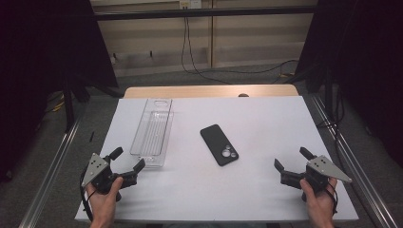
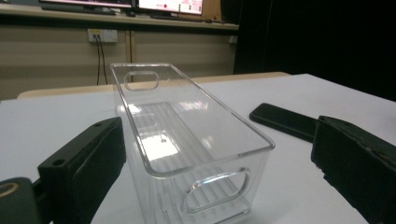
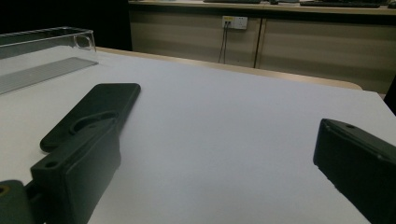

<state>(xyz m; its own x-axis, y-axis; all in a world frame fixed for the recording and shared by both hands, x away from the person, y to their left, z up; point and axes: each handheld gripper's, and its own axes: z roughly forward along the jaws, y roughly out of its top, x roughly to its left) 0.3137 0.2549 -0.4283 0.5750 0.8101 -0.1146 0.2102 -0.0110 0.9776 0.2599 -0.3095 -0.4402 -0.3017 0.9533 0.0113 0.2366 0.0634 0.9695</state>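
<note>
Black phone (image 1: 219, 144) lying flat and face down near the middle of the white table (image 1: 266, 114), camera bump toward the person, long axis slanted. Clear plastic bin (image 1: 153, 133) standing upright well to its left, empty, long side running away from the person, cut-out handles at both short ends. Nothing touching either one.

Left gripper (image 1: 127, 161) hovering just before the bin's near end, jaws spread wide, nothing between the pads; in the left gripper view the bin (image 2: 187, 140) sits framed between them, phone (image 2: 285, 120) off to the right. Right gripper (image 1: 291, 160) low over the table's right part, jaws likewise wide apart and empty, aimed toward the phone (image 3: 93, 112), well short of it.

Likely trouble from here:
- Thin, flat phone hard to pinch off a smooth surface; pads apt to skid over its edges and push it along instead of lifting.
- Slippery back; a shallow grip could let it tilt and drop.
- Light bin easily shoved or tipped by a careless nudge from the left jaws.
- Clear walls hard to judge; phone could strike the rim on the way in.
</note>
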